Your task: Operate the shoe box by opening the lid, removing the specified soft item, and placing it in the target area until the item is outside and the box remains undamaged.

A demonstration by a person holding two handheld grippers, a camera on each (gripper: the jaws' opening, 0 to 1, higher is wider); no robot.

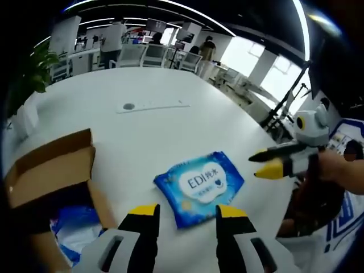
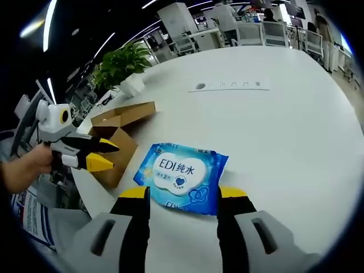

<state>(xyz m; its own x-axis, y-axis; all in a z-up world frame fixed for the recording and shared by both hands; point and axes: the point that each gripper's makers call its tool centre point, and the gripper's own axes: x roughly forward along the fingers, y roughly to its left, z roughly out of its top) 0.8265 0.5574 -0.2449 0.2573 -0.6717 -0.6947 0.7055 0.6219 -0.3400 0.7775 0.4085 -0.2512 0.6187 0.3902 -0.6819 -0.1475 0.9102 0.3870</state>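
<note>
We are looking along two handheld grippers over a broad, smooth white table (image 1: pixel 170 131) in an open office. The soft item, a flat blue wipes pack (image 1: pixel 199 186) with a glossy plastic wrapper, a white cloud-shaped label and crimped ends, lies on the bare tabletop outside the box, just beyond the tips of both tools. In the left gripper view our left gripper (image 1: pixel 186 213) shows two yellow-tipped black jaws spread wide with nothing between them, the pack just ahead of the tips. In the right gripper view our right gripper (image 2: pixel 185 194) is likewise spread wide and empty, its tips at the pack's near edge. The cardboard shoe box (image 1: pixel 54 170) sits to one side, its brown matte lid flaps folded open, with more blue wrapping visible inside; it appears undamaged. We judge the pack to be light, limp and squashy, with a slick film that could slide out of a shallow pinch, so the firmest hold would be across a crimped end or a short edge, pressing gently to avoid bursting the seal. The cardboard is stiff but thin and would crease if pushed. A leafy potted plant (image 2: pixel 122 65) stands at the table's far edge, and a flush cable slot (image 2: pixel 230 85) crosses the middle.
</note>
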